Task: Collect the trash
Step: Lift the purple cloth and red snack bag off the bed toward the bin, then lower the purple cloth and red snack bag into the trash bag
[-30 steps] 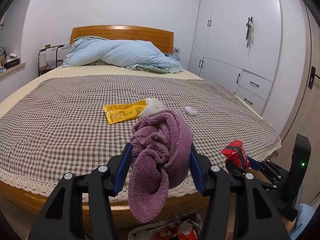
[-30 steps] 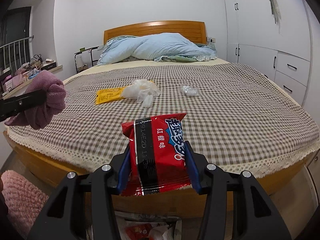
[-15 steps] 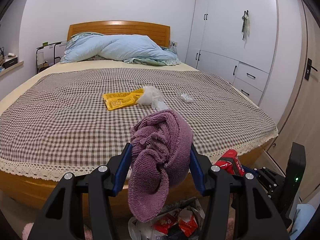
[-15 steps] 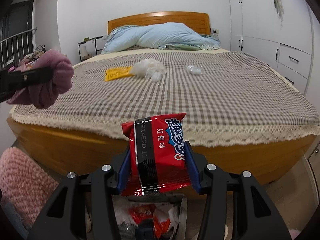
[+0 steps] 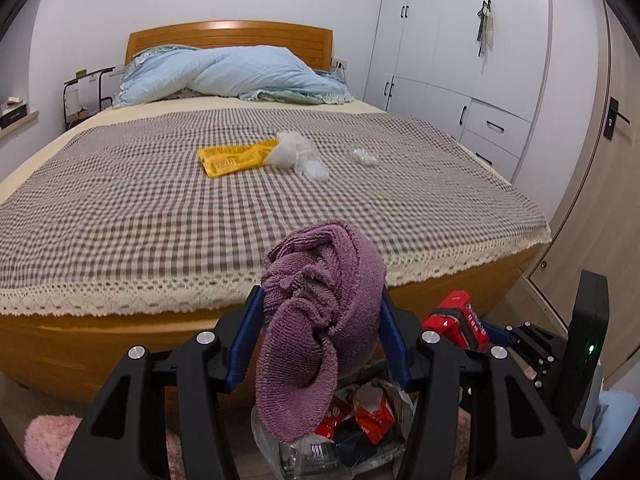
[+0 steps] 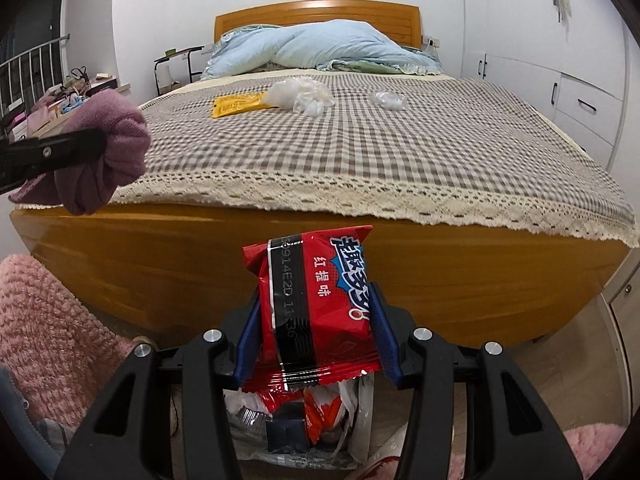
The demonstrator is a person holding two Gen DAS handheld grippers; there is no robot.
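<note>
My left gripper (image 5: 320, 336) is shut on a purple cloth (image 5: 320, 312) and holds it above an open trash bag (image 5: 360, 412) on the floor. My right gripper (image 6: 316, 336) is shut on a red snack packet (image 6: 316, 308), just above the same trash bag (image 6: 320, 420). The purple cloth also shows at the left of the right wrist view (image 6: 108, 152). The red packet shows at the right of the left wrist view (image 5: 460, 320). On the bed lie a yellow packet (image 5: 236, 158), a white plastic bag (image 5: 296, 154) and a small clear wrapper (image 5: 362, 155).
The bed (image 5: 100, 336) with a checked cover and wooden foot board stands straight ahead. White wardrobes (image 5: 460, 60) line the right wall. A pink fluffy rug (image 6: 40, 328) lies on the floor at the left. A blue duvet (image 5: 240, 76) is piled at the headboard.
Both grippers have drawn back from the bed and dropped lower. The trash bag on the floor has come into view under both, with the cloth and packet still held.
</note>
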